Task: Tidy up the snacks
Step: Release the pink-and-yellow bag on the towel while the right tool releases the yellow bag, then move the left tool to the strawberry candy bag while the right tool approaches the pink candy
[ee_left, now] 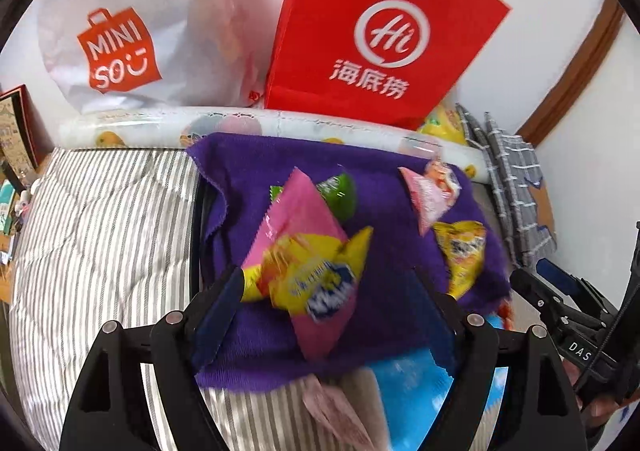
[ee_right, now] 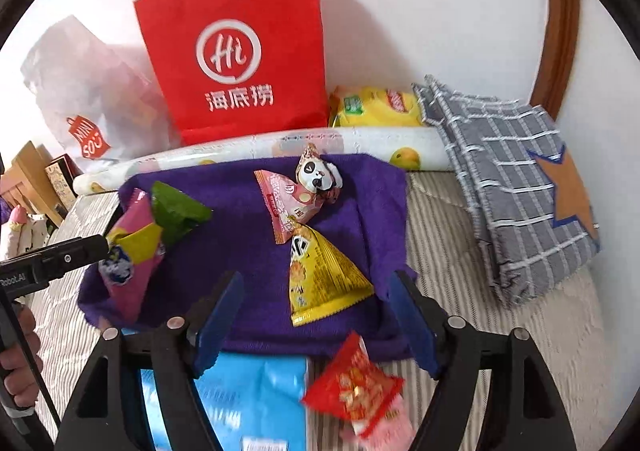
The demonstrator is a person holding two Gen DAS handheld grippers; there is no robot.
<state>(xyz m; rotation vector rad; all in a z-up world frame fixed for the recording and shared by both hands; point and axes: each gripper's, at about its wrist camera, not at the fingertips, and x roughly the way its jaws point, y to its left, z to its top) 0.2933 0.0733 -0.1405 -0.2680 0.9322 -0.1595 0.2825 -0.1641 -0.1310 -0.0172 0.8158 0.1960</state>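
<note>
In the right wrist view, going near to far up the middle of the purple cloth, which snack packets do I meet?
Red packet just off the near edge → yellow triangular packet → pink packet → panda-face packet near the far edge of the purple cloth.

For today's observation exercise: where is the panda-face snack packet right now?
In the right wrist view, the panda-face packet lies near the far edge of the purple cloth, touching the pink packet, in front of the red bag.

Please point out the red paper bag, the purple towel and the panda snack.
red paper bag [ee_right: 240,63], right wrist view, on its white logo.
purple towel [ee_right: 248,251], right wrist view, bare middle.
panda snack [ee_right: 316,175], right wrist view, panda face.
</note>
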